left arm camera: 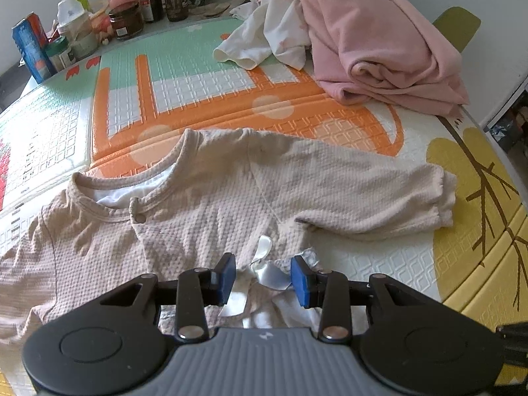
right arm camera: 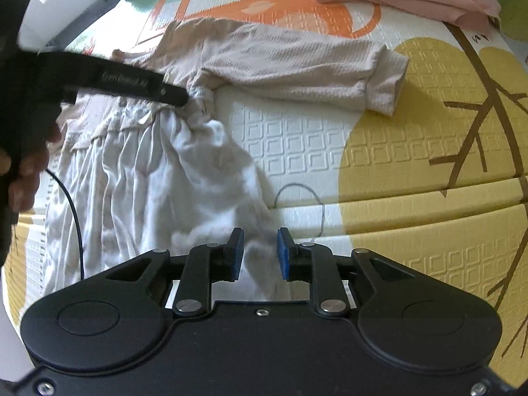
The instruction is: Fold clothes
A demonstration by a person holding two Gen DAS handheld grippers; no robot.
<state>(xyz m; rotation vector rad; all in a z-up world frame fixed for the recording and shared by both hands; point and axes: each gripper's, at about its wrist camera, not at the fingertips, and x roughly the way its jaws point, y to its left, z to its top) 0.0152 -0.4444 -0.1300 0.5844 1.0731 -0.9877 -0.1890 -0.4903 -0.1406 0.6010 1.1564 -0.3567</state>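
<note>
A beige waffle-knit dress (left arm camera: pixel 211 204) with a white skirt lies flat on the play mat, neckline toward the far side, one sleeve (left arm camera: pixel 379 198) spread to the right. My left gripper (left arm camera: pixel 263 279) is open, its blue pads on either side of the white satin bow (left arm camera: pixel 267 274) at the waist. In the right wrist view the white skirt (right arm camera: pixel 158 178) spreads toward me and the sleeve (right arm camera: pixel 313 69) lies beyond. My right gripper (right arm camera: pixel 260 252) is open, its pads astride the skirt's hem edge. The left gripper's black body (right arm camera: pixel 132 81) shows at the waist.
A pink garment (left arm camera: pixel 379 43) and a white garment (left arm camera: pixel 274 29) are heaped at the far right of the mat. Bottles, jars and a blue can (left arm camera: pixel 31 49) stand along the far left edge. The mat's right edge (left arm camera: pixel 514 231) is close.
</note>
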